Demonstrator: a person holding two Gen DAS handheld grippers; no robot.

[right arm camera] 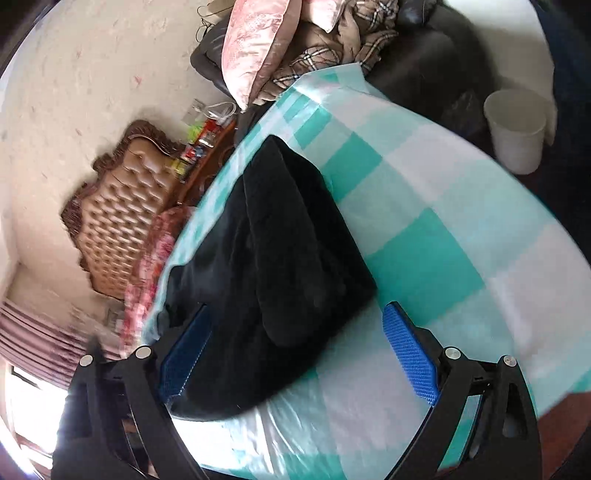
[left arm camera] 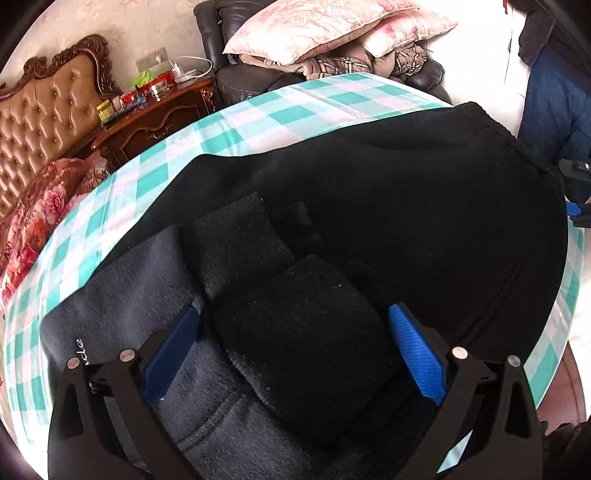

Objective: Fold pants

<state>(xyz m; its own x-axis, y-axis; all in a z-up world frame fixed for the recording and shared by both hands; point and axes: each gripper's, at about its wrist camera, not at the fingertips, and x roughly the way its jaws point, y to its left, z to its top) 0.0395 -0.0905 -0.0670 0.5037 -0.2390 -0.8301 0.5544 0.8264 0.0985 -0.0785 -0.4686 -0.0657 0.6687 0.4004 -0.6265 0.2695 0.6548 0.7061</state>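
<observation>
Black pants (left arm camera: 369, 192) lie on a table (left arm camera: 258, 110) covered in a teal-and-white checked cloth, already doubled into a compact bundle; fleecy grey lining shows at the near end in the left wrist view. Left claw (left arm camera: 291, 354) hovers low over that near end, jaws spread wide, a dark flap between the blue pads but not pinched. Right claw (right arm camera: 295, 354) sits at the opposite end of the bundle, jaws likewise parted, gripping nothing; its left pad is just beside the cloth edge. Judgement: folding looks well along, both claws released, between folds or finishing. A next move would call for closing on a thick edge and carrying it over squarely. Room: tufted tan headboard (left arm camera: 40, 122), cluttered wooden nightstand (left arm camera: 155, 114), pillows (left arm camera: 325, 26) heaped on a dark sofa, white bin (right arm camera: 515, 129) on the floor.
</observation>
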